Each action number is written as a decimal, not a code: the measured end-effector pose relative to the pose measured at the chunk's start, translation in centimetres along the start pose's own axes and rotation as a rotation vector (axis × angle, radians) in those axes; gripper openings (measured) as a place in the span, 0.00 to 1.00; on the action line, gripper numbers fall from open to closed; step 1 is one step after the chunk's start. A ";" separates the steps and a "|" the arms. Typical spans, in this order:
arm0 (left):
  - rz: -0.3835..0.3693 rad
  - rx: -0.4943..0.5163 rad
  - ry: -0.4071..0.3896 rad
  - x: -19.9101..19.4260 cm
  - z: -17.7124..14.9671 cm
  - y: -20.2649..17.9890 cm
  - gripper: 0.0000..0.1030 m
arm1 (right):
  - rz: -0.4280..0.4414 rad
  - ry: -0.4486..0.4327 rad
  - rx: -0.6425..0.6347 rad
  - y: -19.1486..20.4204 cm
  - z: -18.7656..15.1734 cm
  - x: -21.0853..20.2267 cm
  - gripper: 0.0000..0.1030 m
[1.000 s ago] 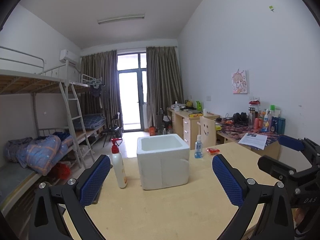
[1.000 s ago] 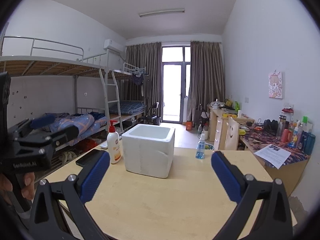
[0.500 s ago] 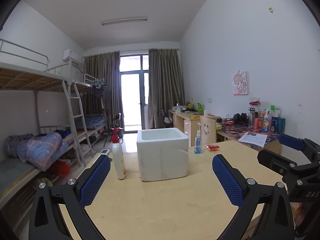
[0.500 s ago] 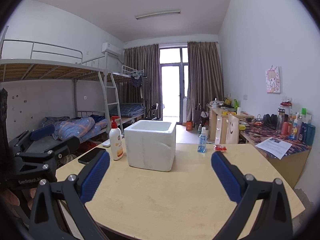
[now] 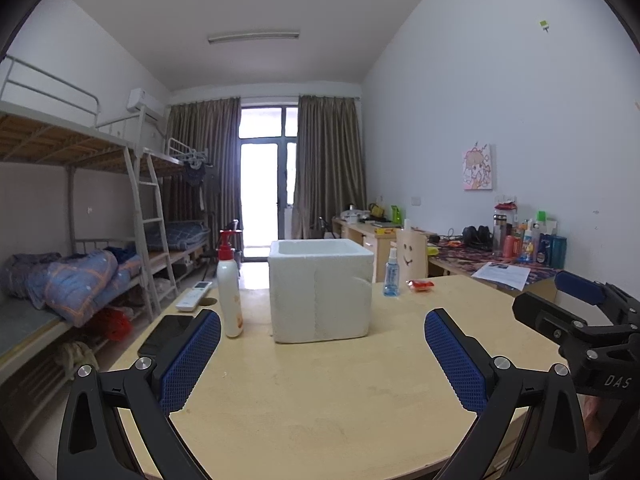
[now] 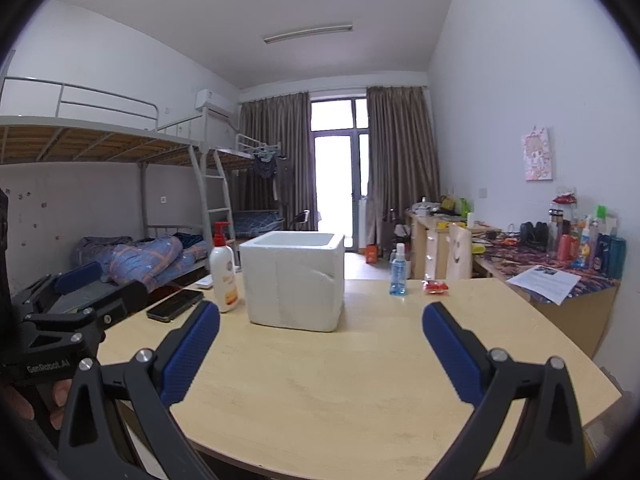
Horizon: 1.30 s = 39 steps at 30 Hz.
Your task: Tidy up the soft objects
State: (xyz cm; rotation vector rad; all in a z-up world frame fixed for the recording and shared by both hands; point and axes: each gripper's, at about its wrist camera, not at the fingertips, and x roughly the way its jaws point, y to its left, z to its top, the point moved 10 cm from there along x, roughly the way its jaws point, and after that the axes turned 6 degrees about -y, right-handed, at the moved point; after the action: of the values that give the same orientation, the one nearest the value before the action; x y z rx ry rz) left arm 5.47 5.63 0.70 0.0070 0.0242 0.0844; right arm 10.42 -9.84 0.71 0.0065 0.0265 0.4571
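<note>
A white foam box (image 5: 320,290) stands open-topped in the middle of a light wooden table (image 5: 320,400); it also shows in the right wrist view (image 6: 294,280). A small red soft packet (image 5: 420,285) lies at the far right of the table, also in the right wrist view (image 6: 436,287). My left gripper (image 5: 322,354) is open and empty above the near table edge. My right gripper (image 6: 320,350) is open and empty, level with it on the right. Each gripper appears at the edge of the other's view.
A white pump bottle (image 5: 229,292) stands left of the box. A black phone (image 6: 175,305) and a white remote (image 5: 194,290) lie at the left edge. A small blue spray bottle (image 6: 398,270) stands right of the box. A cluttered desk (image 6: 560,268) is at right, bunk beds (image 5: 80,272) at left.
Both grippers have dropped lower and tilted toward level, so the table and box sit lower and flatter in view. Both stay open and empty.
</note>
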 end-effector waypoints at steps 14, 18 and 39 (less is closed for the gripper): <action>0.025 -0.007 0.003 -0.7 -2.1 0.6 0.99 | 0.003 0.038 0.037 0.7 -3.6 0.1 1.00; 0.016 -0.007 0.017 -0.8 -2.8 0.5 0.99 | -0.001 0.018 0.031 1.0 -3.4 -0.4 1.00; 0.014 -0.022 0.029 -1.0 -3.4 1.2 0.99 | -0.031 0.015 0.015 0.5 -3.5 -1.0 1.00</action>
State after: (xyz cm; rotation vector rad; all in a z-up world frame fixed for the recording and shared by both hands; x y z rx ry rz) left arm 4.33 6.81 -2.63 -0.0164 0.0520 0.0984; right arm 9.20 -9.88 -2.78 0.0173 0.0449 0.4259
